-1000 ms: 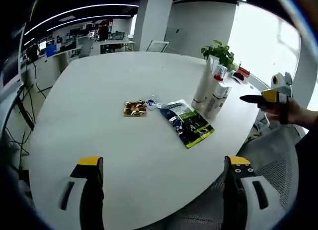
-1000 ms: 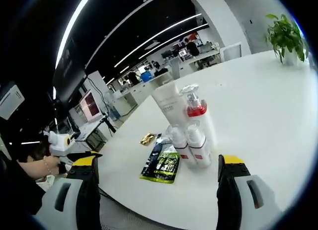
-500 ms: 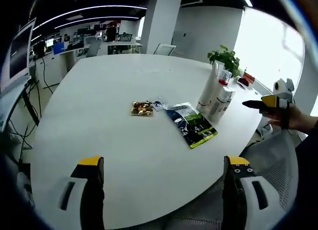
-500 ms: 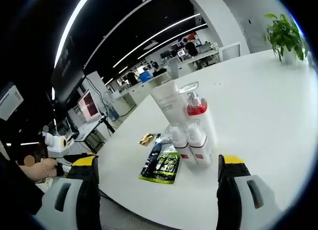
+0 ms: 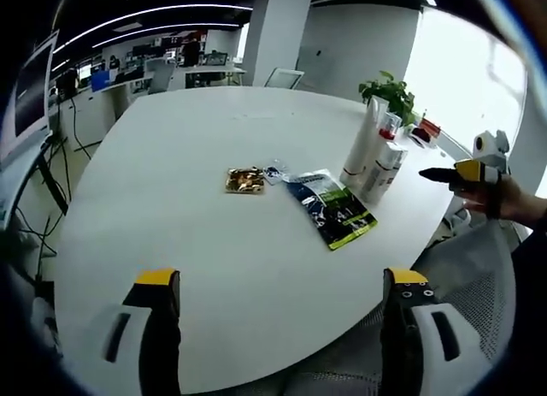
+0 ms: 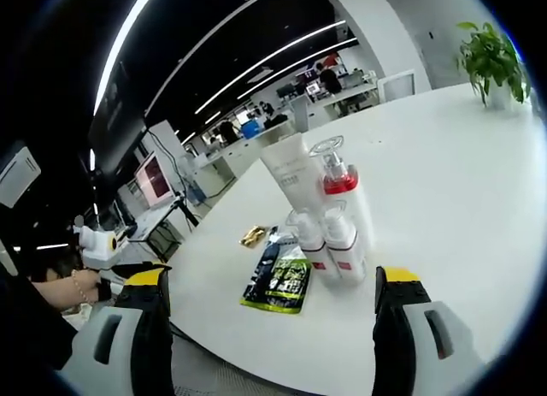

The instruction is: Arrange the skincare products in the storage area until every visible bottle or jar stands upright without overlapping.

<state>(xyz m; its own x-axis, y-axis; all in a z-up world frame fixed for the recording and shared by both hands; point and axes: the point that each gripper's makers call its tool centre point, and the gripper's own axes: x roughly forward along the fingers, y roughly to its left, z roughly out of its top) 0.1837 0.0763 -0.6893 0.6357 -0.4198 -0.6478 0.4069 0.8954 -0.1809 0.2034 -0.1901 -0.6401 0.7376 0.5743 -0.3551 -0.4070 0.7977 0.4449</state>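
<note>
On the tabletop (image 6: 444, 208) the bottles (image 6: 320, 216) stood upright, clustered and touching, beside a flat sachet (image 6: 280, 280). Both my tools, left (image 5: 278, 328) and right (image 6: 269, 328), hung open and empty. Little seemed left, perhaps only spacing.

both views are bright and fairly sharp at the centre, with heavy fisheye bending toward the edges. in the left gripper view, daylight from the large blown-out window (image 5: 466, 79) washes the broad white round tabletop (image 5: 171, 216) evenly, leaving only faint shadows. in the right gripper view, long white ceiling light strips (image 6: 128, 50) curve across a dark ceiling.
</note>
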